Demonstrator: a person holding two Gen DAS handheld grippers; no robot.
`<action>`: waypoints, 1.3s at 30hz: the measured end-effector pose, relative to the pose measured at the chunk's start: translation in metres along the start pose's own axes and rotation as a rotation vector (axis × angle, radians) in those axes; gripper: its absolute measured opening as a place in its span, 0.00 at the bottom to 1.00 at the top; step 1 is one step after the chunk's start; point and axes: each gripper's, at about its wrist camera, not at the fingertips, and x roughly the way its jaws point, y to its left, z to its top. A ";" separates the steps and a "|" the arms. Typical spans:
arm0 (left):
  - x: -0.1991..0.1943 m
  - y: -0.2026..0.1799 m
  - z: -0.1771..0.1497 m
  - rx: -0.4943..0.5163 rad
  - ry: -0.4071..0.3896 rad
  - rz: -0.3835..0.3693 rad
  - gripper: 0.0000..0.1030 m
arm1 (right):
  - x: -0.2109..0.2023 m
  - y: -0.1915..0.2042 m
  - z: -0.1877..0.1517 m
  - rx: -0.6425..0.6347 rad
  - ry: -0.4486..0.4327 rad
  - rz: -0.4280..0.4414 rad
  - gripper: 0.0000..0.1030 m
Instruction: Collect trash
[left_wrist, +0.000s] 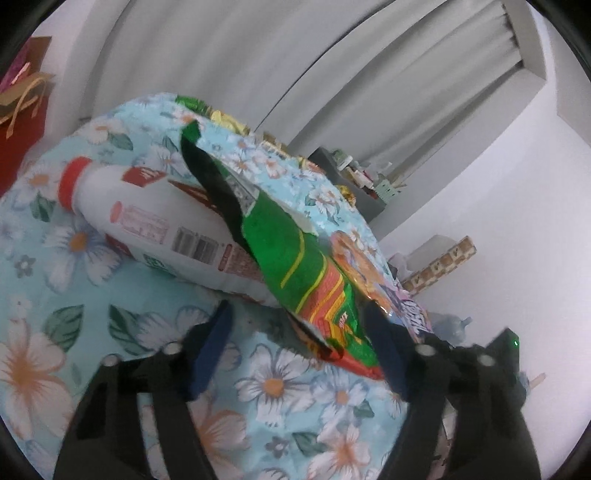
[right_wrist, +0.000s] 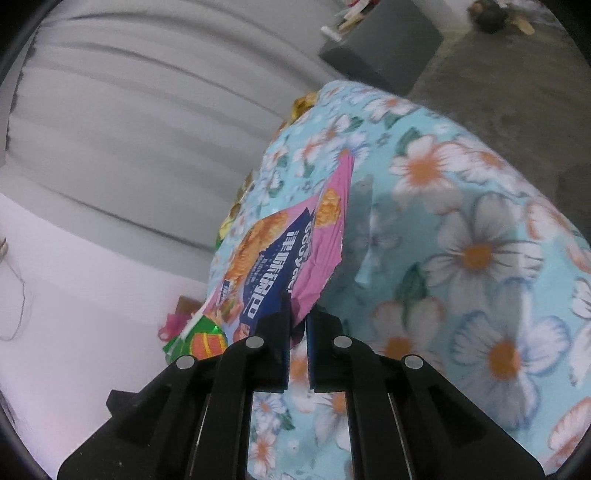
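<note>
The right hand-held gripper (right_wrist: 297, 328) pinches the bottom edge of a pink snack wrapper (right_wrist: 291, 251) lying on the floral tabletop (right_wrist: 461, 221). The left hand-held gripper (left_wrist: 299, 350) stands partly spread around the lower end of a green snack bag (left_wrist: 295, 266), its pads not pressing. The bag leans across a white bottle (left_wrist: 155, 225) lying on its side.

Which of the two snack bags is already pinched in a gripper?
The pink snack bag: the right gripper is shut on its lower edge. The green snack bag only lies between the left gripper's open jaws.
</note>
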 end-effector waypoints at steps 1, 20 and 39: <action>0.003 -0.003 0.001 0.005 0.010 0.005 0.42 | -0.003 0.000 0.000 0.004 -0.011 0.005 0.05; -0.060 -0.012 -0.023 0.080 0.249 -0.101 0.03 | -0.060 0.004 0.004 -0.007 -0.139 0.091 0.05; -0.053 0.039 -0.043 -0.103 0.304 -0.090 0.21 | -0.012 -0.003 -0.053 -0.163 0.167 -0.106 0.25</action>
